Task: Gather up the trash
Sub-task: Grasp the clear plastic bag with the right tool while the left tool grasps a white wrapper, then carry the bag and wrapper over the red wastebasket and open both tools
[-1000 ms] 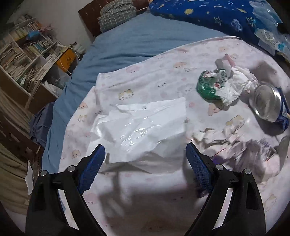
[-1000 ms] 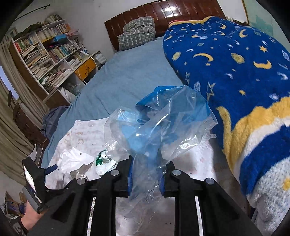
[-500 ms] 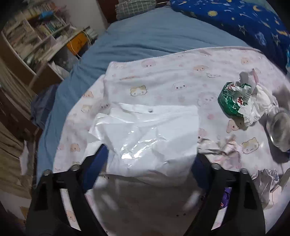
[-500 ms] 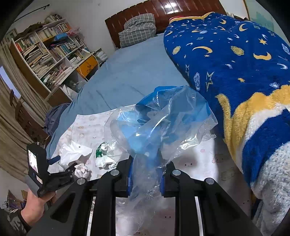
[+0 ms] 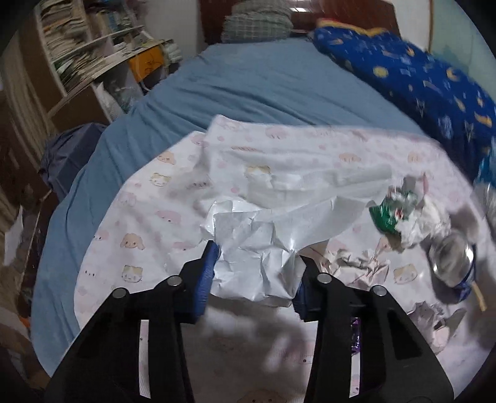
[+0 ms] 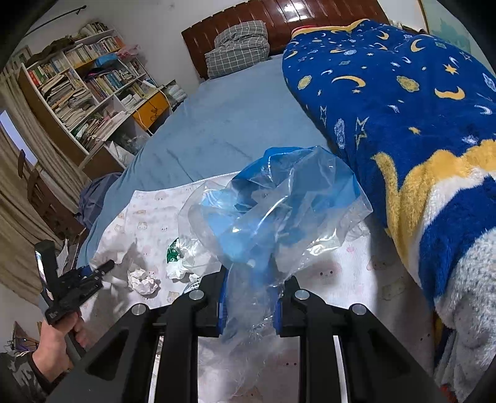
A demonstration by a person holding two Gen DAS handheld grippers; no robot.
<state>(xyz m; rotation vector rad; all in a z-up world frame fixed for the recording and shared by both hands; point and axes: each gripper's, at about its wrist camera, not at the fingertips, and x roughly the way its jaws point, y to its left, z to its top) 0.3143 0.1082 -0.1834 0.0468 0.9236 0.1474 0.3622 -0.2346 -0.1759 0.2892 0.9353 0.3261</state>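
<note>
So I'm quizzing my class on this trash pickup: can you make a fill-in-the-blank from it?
1. The left claw is closed on a crumpled ____ plastic sheet.
2. The right claw grips a clear and ____ plastic bag.
3. The drink can lies on its ____ on the animal-print cloth.

Missing: white; blue; side

my left wrist view is dim and motion-smeared, worst at the can on the right, with soft shadows under the left gripper, while my right wrist view is sharper, with glare on the headboard and fisheye-bent dark corners.
</note>
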